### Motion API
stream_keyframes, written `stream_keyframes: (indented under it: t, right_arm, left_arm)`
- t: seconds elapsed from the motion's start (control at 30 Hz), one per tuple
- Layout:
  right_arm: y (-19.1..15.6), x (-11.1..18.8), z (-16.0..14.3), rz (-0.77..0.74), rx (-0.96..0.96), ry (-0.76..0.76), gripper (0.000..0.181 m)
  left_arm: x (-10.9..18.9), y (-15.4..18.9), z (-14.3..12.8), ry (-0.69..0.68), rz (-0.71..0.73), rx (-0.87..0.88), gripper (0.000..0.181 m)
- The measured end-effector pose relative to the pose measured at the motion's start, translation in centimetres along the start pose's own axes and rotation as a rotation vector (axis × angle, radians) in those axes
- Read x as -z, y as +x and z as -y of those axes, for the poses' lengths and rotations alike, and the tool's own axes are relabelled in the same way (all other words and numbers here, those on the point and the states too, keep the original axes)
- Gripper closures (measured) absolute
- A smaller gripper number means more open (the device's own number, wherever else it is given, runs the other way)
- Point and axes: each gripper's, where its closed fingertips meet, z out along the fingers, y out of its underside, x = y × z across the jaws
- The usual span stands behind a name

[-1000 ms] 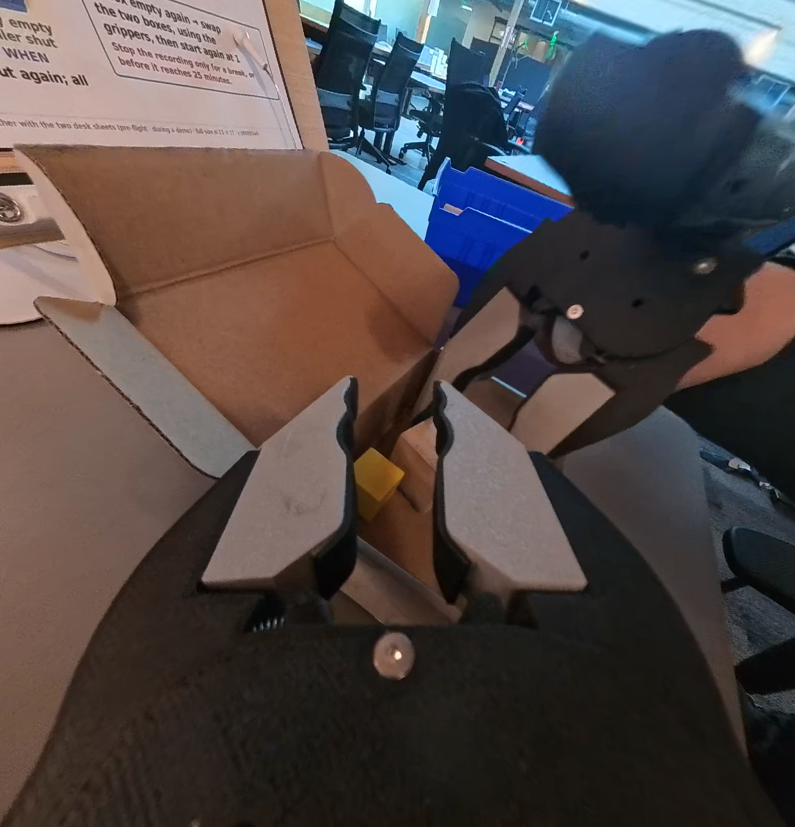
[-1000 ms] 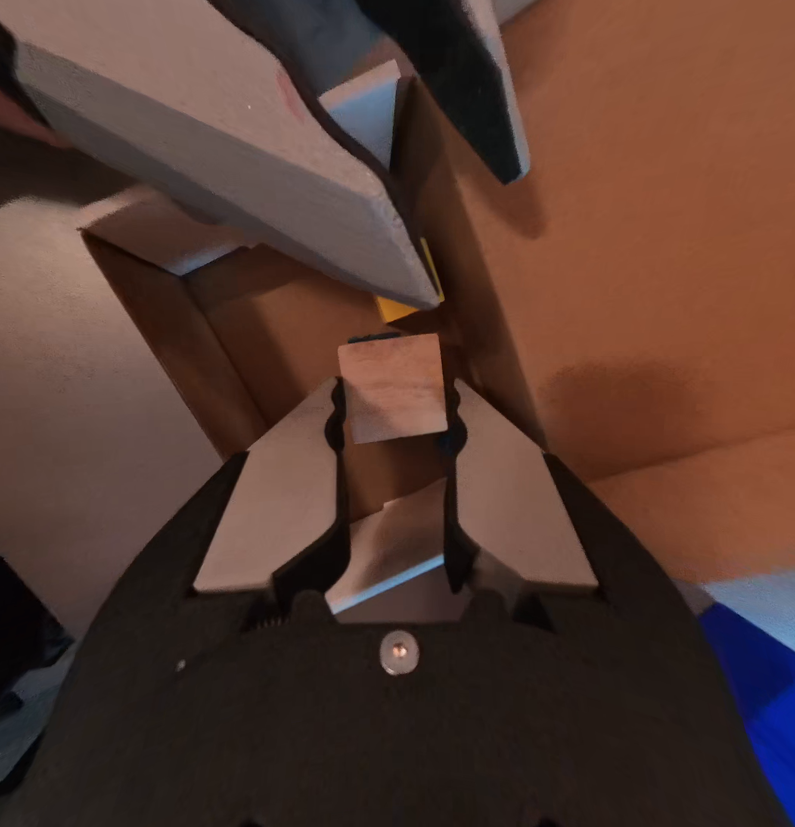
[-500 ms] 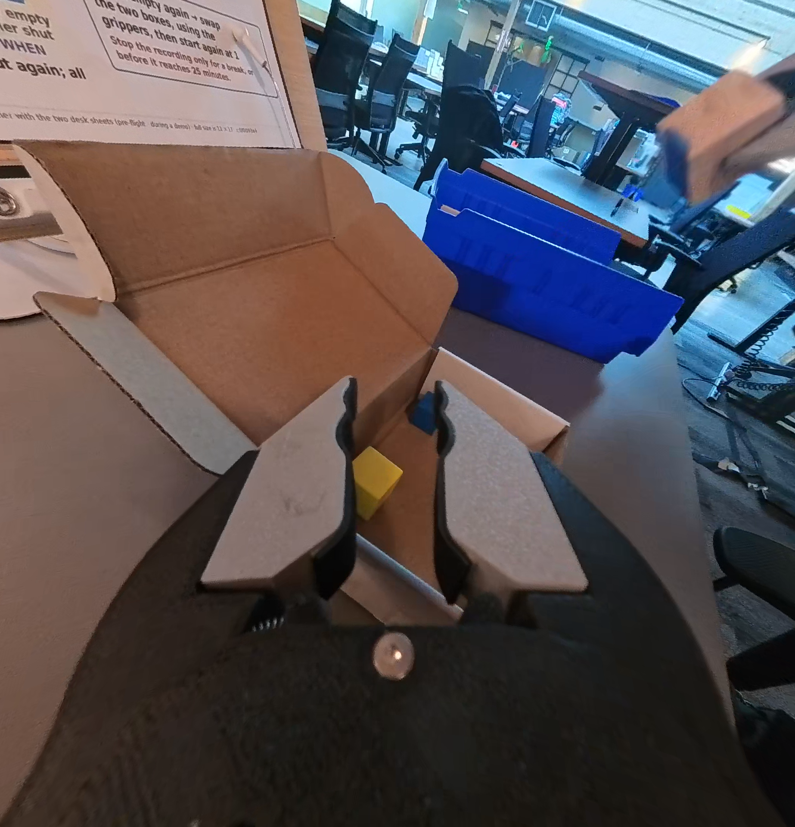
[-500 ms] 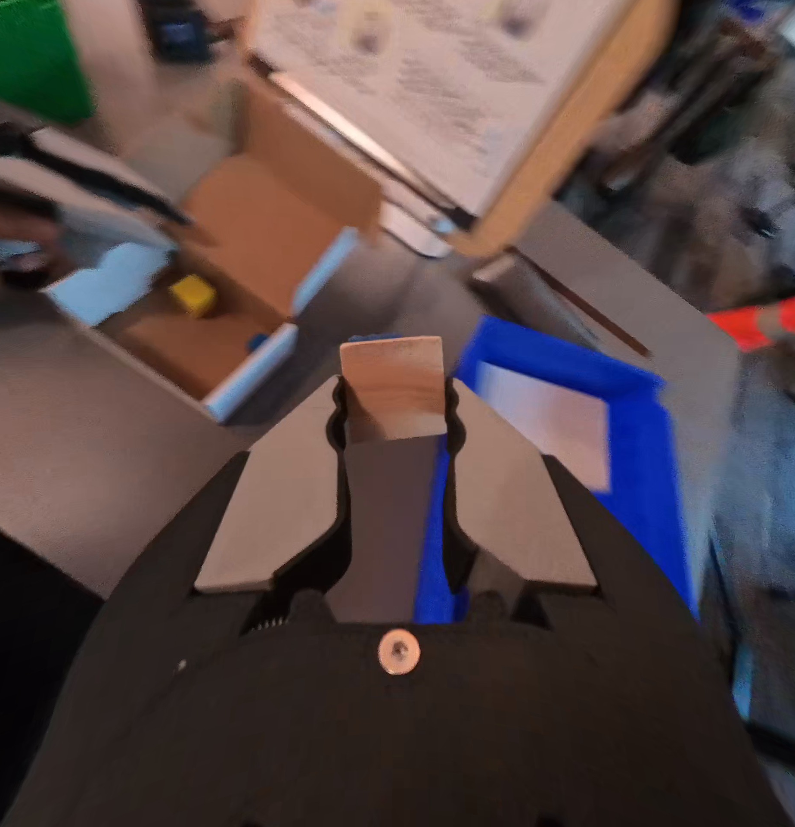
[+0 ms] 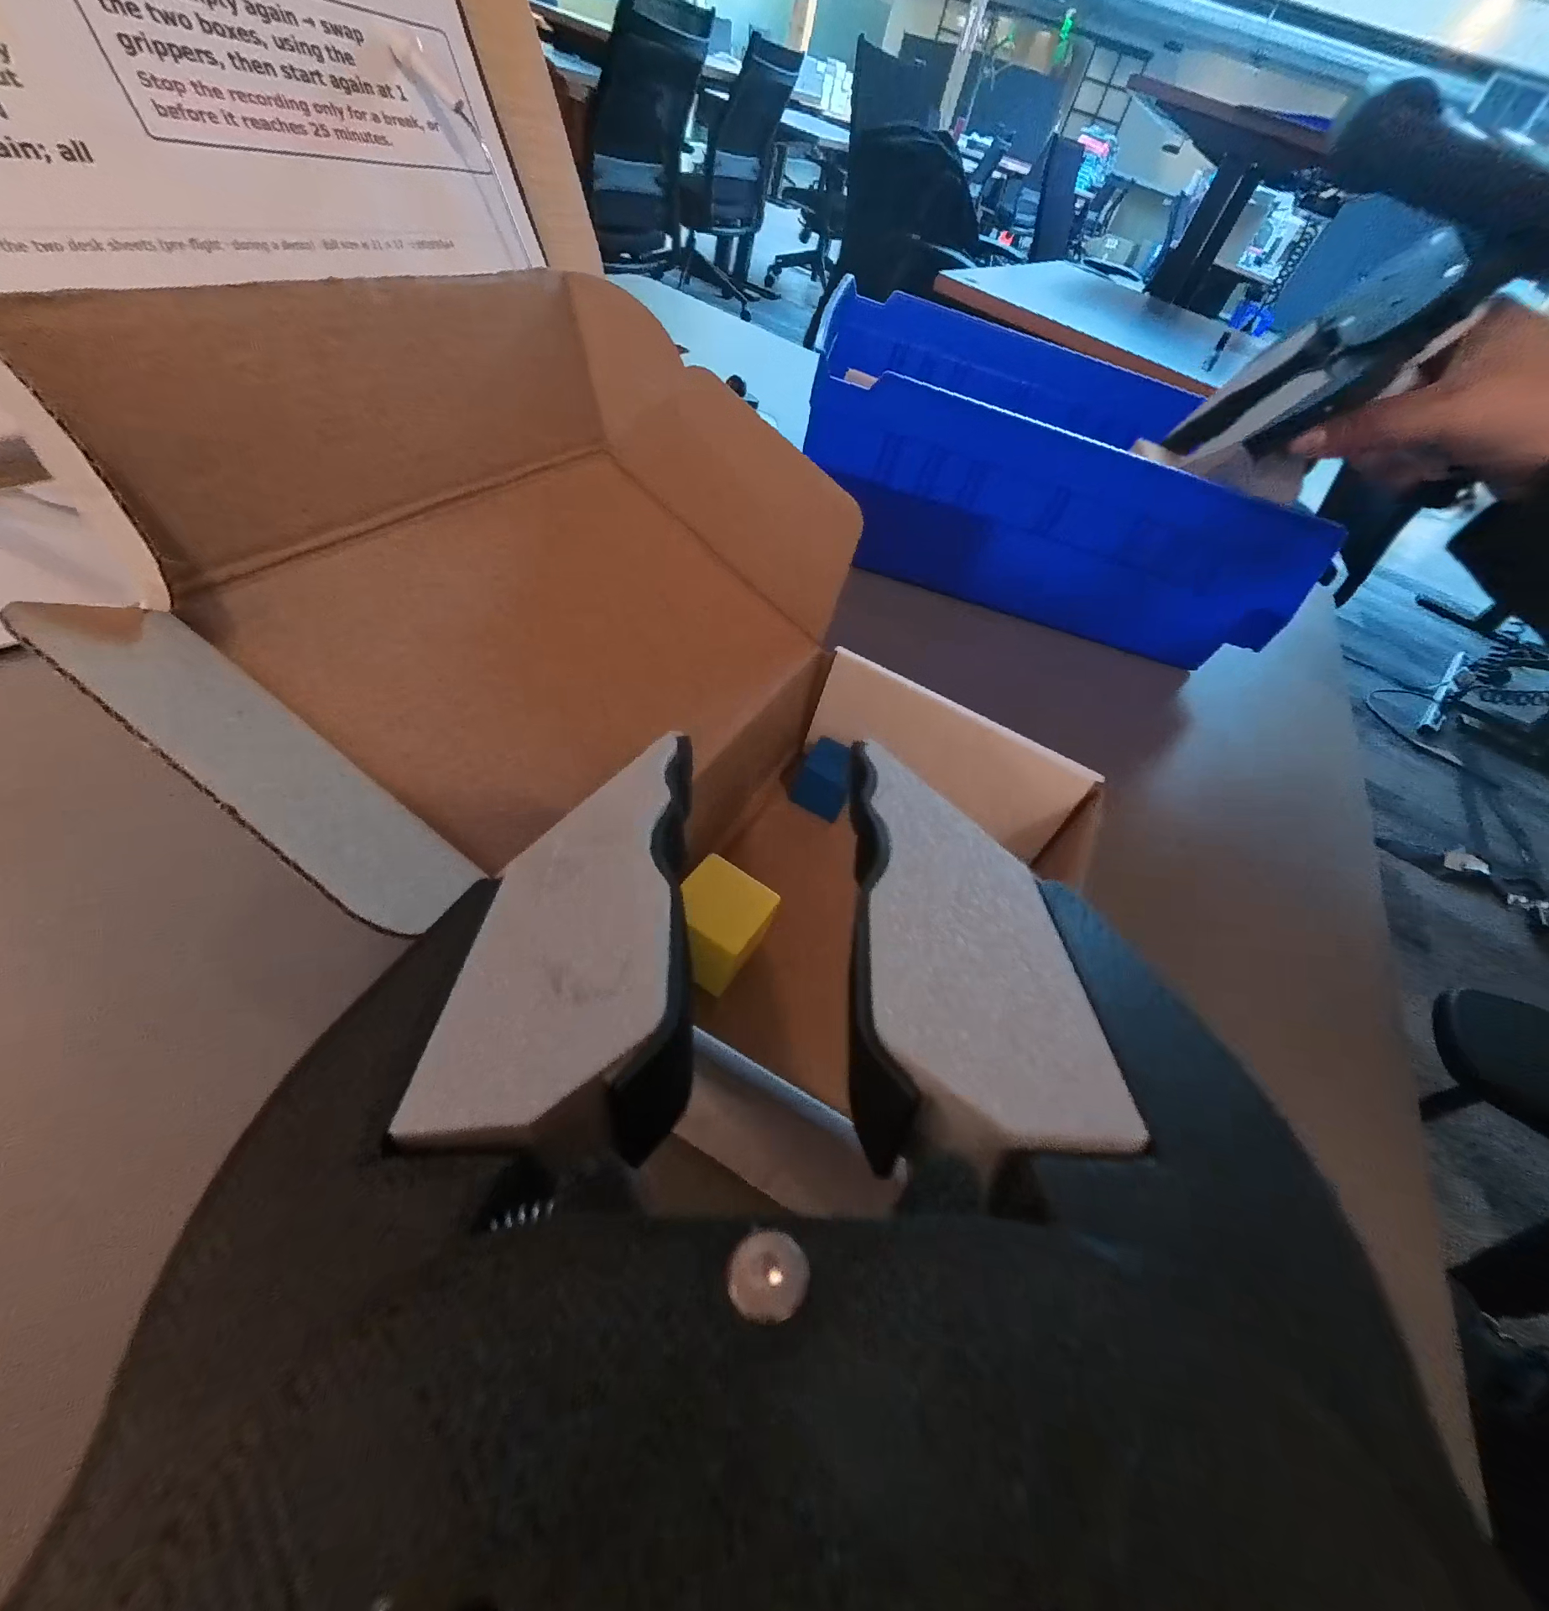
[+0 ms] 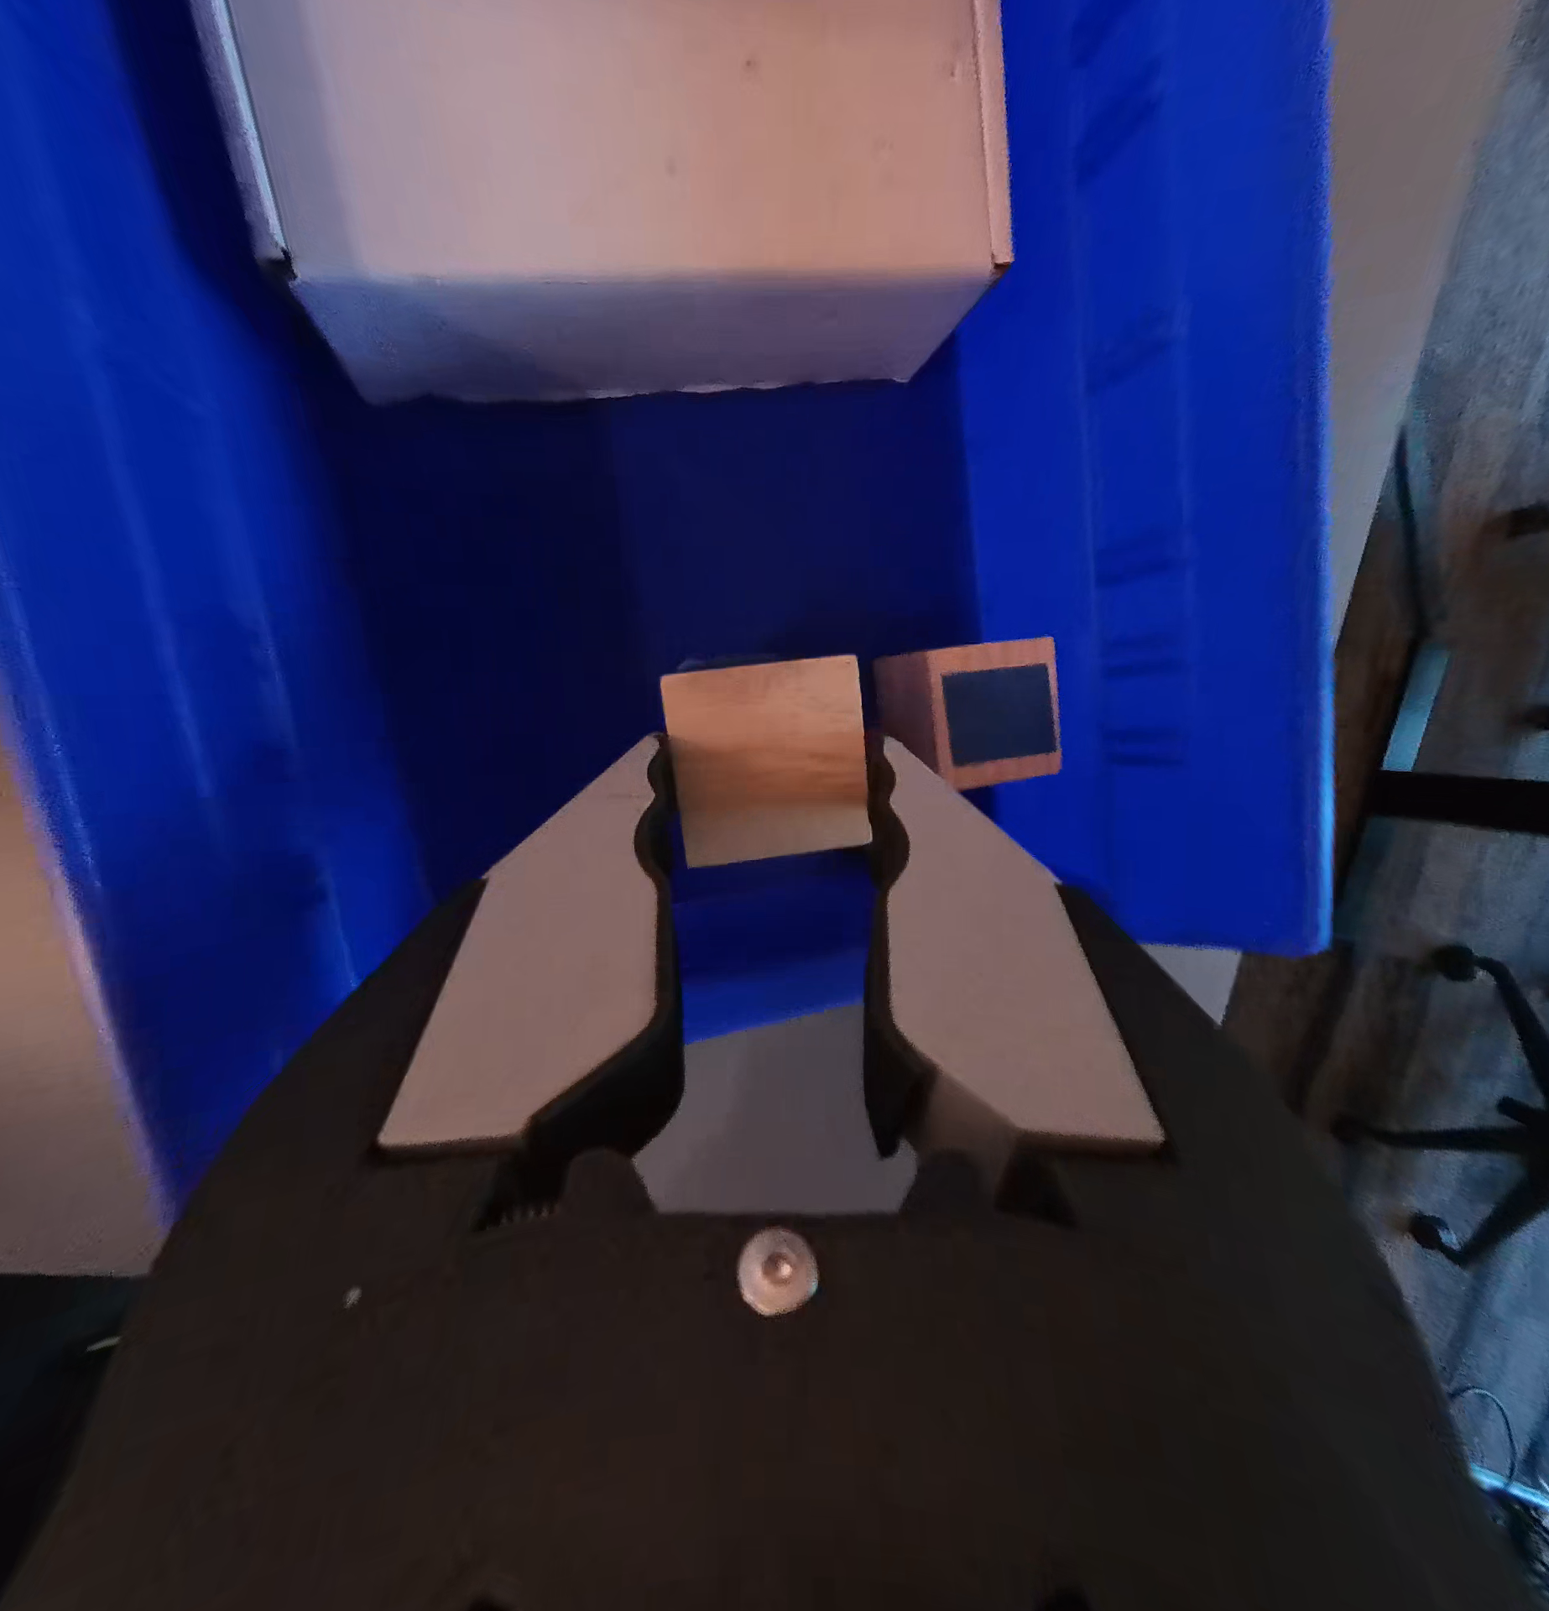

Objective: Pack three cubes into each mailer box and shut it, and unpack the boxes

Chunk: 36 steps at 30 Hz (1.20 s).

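While right claw (image 6: 767, 767) clamps wooden cube (image 6: 767, 758) squarely over blue bin (image 6: 187, 436), left claw (image 5: 767, 793) apart.

Two tools: left tool (image 5: 767, 819), right tool (image 6: 767, 785). Four cubes: yellow cube (image 5: 726, 933) and blue cube (image 5: 819, 789) inside the open box (image 5: 457, 558); two wooden cubes (image 6: 767, 758) (image 6: 985, 710) in the one blue bin (image 6: 187, 523), beside one shut box (image 6: 631, 174).

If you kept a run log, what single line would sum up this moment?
phase: unpacking | right claw: shut on wooden cube, over blue bin | left claw: open, over open mailer box | inside: yellow cube, blue cube
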Motion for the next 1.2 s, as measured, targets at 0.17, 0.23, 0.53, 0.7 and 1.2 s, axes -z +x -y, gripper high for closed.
stream_keyframes:
  t: [0.17, 0.23, 0.53, 0.7, 1.2]
  right_arm:
    - [0.9, -2.4, -1.8, -0.075, 0.051, -0.217, 0.121]
    - [1.0, -2.3, -1.5, -0.11, 0.069, -0.228, 0.123]
    - [-3.0, 6.8, 9.6, -0.101, 0.01, 0.226, 0.118]
    - [-19.6, 10.1, 13.9, 0.318, 0.293, 0.376, 0.125]
    - [-37.2, 1.3, 15.8, 0.525, 0.556, 0.243, 0.133]
  left_arm:
    - [0.0, -0.1, -0.1, -0.006, -0.008, 0.013, 0.147]
    - [0.0, -0.2, -0.2, -0.009, -0.011, 0.022, 0.147]
    - [-0.1, -0.2, -0.2, -0.011, -0.018, 0.033, 0.147]
    - [0.1, -0.3, 0.5, 0.031, -0.011, 0.043, 0.157]
    - [2.7, -3.6, 2.5, 0.118, 0.205, -0.009, 0.181]
